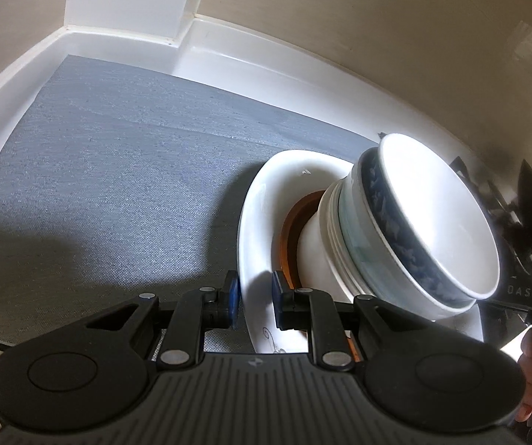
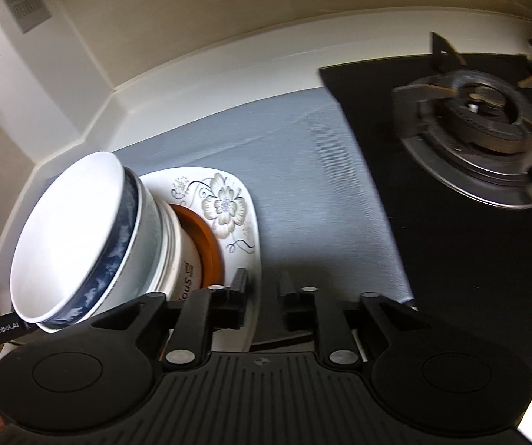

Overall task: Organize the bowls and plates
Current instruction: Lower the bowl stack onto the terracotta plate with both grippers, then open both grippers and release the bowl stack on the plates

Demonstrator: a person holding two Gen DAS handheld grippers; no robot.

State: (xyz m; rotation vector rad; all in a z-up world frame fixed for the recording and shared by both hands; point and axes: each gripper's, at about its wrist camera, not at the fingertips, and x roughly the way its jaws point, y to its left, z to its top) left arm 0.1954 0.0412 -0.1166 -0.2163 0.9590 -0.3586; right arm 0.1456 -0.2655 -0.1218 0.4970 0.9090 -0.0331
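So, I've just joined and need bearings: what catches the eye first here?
A tall stack of bowls, the top one with a blue band, stands on a white flowered plate over a grey mat. The left gripper has its fingers either side of the plate's rim. A gas burner sits to the right.

The top bowl [image 2: 69,237] is white with a mottled navy band. The square plate [image 2: 228,207] is white with grey flowers. An orange-brown dish [image 2: 202,237] lies beneath. The mat [image 1: 117,170] is grey-blue.
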